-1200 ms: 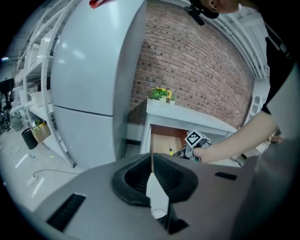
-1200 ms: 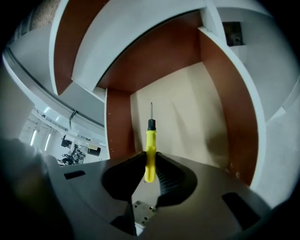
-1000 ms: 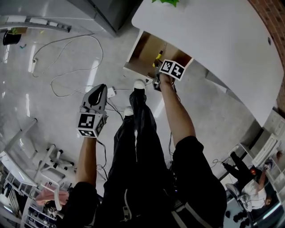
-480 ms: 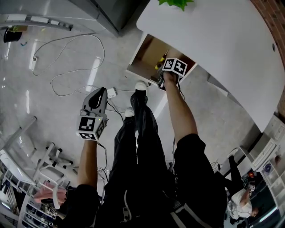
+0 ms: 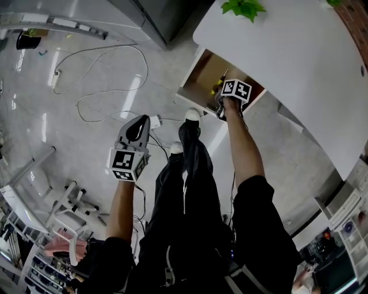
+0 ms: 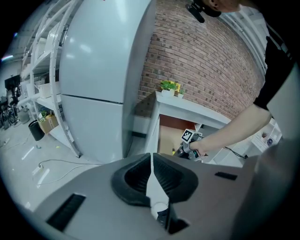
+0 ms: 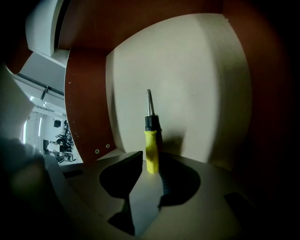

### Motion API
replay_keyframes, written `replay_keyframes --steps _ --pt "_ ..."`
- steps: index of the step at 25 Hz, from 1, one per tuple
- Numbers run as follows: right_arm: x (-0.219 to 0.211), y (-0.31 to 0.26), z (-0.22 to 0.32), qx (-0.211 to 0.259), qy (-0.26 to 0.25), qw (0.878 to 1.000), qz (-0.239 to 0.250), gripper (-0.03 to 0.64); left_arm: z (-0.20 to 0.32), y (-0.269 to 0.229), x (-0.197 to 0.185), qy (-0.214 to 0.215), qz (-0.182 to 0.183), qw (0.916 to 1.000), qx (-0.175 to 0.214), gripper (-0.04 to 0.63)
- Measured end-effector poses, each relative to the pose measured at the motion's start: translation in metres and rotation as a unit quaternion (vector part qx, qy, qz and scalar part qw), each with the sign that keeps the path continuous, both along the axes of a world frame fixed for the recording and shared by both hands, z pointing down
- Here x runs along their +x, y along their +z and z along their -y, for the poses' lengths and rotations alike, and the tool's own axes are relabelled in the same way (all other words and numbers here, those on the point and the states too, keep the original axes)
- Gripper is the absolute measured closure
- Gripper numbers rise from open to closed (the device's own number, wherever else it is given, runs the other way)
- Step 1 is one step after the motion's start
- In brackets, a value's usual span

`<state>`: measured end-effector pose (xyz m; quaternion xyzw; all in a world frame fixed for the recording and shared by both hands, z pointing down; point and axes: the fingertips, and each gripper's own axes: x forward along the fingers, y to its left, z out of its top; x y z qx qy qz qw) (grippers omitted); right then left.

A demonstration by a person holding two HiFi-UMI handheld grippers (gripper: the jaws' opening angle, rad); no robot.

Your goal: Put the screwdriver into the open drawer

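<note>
The screwdriver (image 7: 151, 150), with a yellow handle and a bare steel shaft, lies on the pale floor of the open drawer (image 7: 197, 79) with its tip pointing away. My right gripper (image 7: 151, 161) points steeply down into the drawer. Its jaws are opening, and the handle's end sits loose between their tips. In the head view the drawer (image 5: 206, 73) juts out from under the white desk, the screwdriver (image 5: 218, 86) shows as a yellow speck, and the right gripper (image 5: 220, 103) reaches in. My left gripper (image 5: 138, 122) hangs over the floor, shut and empty (image 6: 151, 158).
The white desk top (image 5: 287, 51) overhangs the drawer, with a green plant (image 5: 244, 7) at its far edge. The drawer's brown side wall (image 7: 86, 93) is on the left. Cables (image 5: 103, 74) trail over the grey floor. The person's legs (image 5: 184, 172) stand beside the drawer front.
The right hand has sunk a little deeper into the drawer with the screwdriver. The left gripper has kept its place.
</note>
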<state>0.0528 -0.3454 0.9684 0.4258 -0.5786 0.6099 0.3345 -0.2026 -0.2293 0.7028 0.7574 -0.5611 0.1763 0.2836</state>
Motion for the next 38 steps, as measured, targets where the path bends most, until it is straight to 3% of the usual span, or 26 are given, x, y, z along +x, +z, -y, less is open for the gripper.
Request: replay_keyframes --steps 6,12,17,20,22,27,32,38 --pt "0.003 -0.039 0.004 0.041 -0.003 0.999 -0.004 0.508 -0.002 -0.021 0.004 0.007 -0.001 0.9999 0.015 0.560" --pt "0.004 -0.111 -0.010 0.111 -0.025 0.993 -0.012 0.607 -0.004 -0.069 0.016 0.024 -0.006 0.9986 0.048 0.560" --pt "0.001 -0.183 -0.042 0.161 -0.012 0.987 0.012 0.607 -0.020 -0.116 0.030 0.048 -0.005 0.9961 0.073 0.560" --pt "0.001 -0.233 -0.062 0.216 0.008 0.976 0.023 0.607 -0.034 -0.140 0.038 0.064 -0.001 0.9941 0.088 0.560" --pt "0.003 -0.273 -0.074 0.270 0.005 0.963 0.017 0.607 -0.042 -0.156 0.041 0.072 0.002 0.9925 0.098 0.560" --pt "0.006 -0.379 -0.101 0.397 -0.051 0.916 -0.025 0.607 -0.051 -0.210 0.046 0.082 0.003 0.9868 0.140 0.560" --pt "0.006 -0.463 -0.118 0.483 -0.085 0.870 -0.047 0.607 -0.056 -0.263 0.052 0.093 0.003 0.9796 0.178 0.560" --pt "0.001 -0.560 -0.139 0.561 -0.071 0.823 -0.049 0.609 -0.064 -0.311 0.050 0.103 -0.002 0.9700 0.220 0.560"
